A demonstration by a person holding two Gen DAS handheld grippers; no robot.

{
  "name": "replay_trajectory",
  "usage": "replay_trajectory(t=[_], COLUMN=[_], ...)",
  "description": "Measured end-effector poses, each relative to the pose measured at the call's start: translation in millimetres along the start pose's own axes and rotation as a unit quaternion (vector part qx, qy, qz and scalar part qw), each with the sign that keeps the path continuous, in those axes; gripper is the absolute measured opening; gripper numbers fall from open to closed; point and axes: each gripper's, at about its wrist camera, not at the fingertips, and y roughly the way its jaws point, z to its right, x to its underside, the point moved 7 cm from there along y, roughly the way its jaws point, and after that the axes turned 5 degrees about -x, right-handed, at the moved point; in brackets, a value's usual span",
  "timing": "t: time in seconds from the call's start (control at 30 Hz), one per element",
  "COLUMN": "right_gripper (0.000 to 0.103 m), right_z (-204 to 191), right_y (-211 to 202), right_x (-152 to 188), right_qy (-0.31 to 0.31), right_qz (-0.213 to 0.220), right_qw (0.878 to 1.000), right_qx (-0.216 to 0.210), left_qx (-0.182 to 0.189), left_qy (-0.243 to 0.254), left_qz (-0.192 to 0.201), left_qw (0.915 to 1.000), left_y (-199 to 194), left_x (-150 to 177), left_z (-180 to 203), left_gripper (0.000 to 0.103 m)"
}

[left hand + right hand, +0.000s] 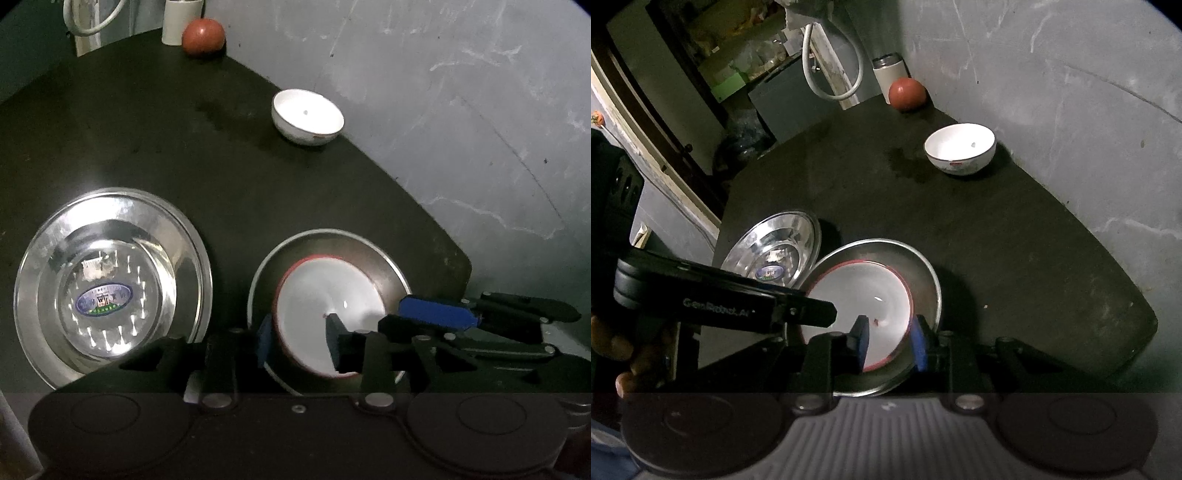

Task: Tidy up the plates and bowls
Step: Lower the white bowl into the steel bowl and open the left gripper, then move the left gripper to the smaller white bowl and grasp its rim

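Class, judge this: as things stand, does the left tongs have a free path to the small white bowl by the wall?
Probably yes. Bare dark table lies between the left tongs and the small white bowl; nothing stands in the way, though the tongs straddle the red-rimmed bowl.

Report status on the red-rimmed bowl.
Left gripper open, astride red-rimmed bowl near rim. Right gripper open, astride its right rim. Bowl seated in steel plate. Nothing in the way.
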Motion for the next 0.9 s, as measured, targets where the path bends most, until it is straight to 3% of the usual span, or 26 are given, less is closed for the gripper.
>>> replay_trajectory(t=[0.17, 0.33, 0.43, 0.47, 0.5, 0.67, 0.77, 0.9], right_gripper=[0.039, 0.046, 0.059, 0.068, 0.075, 0.089, 0.103, 0.103], right_z=[-0.6, 5.2, 10.1, 12.3, 14.5, 22.6, 27.2, 40.4], right_y=[-8.0, -17.4, -20.4, -20.9, -21.4, -21.6, -22.2, -17.3], right_x=[-3.9, -8.6, -10.2, -10.5, -11.0, -11.9, -12.9, -14.0], right_qy=[-0.007, 0.0, 0.006, 0.008, 0.011, 0.019, 0.026, 0.047], right_qz=[0.016, 0.035, 0.043, 0.045, 0.046, 0.047, 0.049, 0.046], right_qw=[1.0, 0.999, 0.999, 0.999, 0.999, 0.998, 0.998, 0.997], right_qx=[0.001, 0.006, 0.011, 0.015, 0.019, 0.027, 0.029, 0.041], left_qx=[-0.003, -0.011, -0.019, -0.023, -0.025, -0.042, -0.052, -0.055], left_qy=[0.001, -0.007, -0.013, -0.015, -0.017, -0.026, -0.029, -0.034], left_qz=[0.019, 0.037, 0.042, 0.042, 0.042, 0.039, 0.051, 0.065], left_qw=[0.9998, 0.9992, 0.9989, 0.9987, 0.9987, 0.998, 0.9969, 0.9958], left_y=[-11.0, -20.3, -20.5, -19.9, -19.0, -15.2, -16.7, -14.5], left_x=[-4.6, -11.3, -14.5, -15.1, -15.7, -19.4, -24.3, -35.5], left_z=[0.9, -3.0, -5.8, -6.9, -7.8, -11.9, -14.1, -16.3], left_gripper=[0.055, 0.062, 0.081, 0.085, 0.085, 0.098, 0.1, 0.102])
